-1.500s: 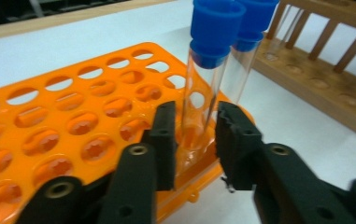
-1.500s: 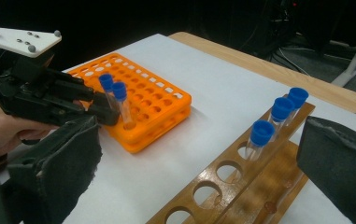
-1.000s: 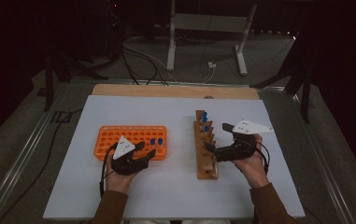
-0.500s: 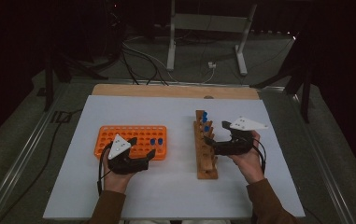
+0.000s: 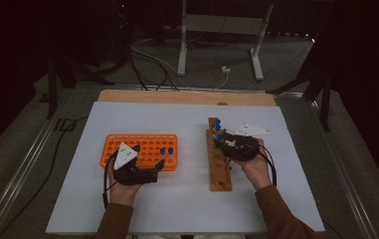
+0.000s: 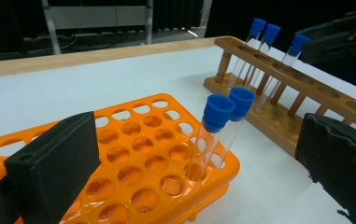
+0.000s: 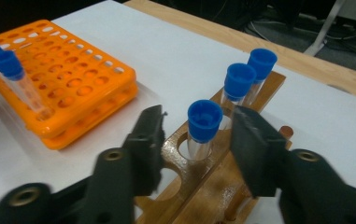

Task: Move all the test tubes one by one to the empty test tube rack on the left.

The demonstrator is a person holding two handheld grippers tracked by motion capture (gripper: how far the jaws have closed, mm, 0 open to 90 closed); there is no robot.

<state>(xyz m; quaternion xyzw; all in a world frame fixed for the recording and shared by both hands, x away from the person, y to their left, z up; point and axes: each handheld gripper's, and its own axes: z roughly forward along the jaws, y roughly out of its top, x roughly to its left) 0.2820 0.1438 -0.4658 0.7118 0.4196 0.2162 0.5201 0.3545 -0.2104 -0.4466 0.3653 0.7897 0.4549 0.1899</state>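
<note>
Your right claw [image 7: 196,140] has just been closing around the nearest tube [image 7: 203,125] in the wooden rack [image 7: 203,186], jaws flanking its blue cap, pads not yet touching. Centre the cap between them, squeeze gently, then lift straight up. The tube is clear, upright. Two more tubes stand just beyond it. Your left claw [image 6: 199,154] has just spread wide, empty, at the orange rack [image 6: 133,163].

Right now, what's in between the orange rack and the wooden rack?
Nothing. In the high view, only bare white table lies between the orange rack and the wooden rack. The left gripper view shows the same empty strip.
</note>
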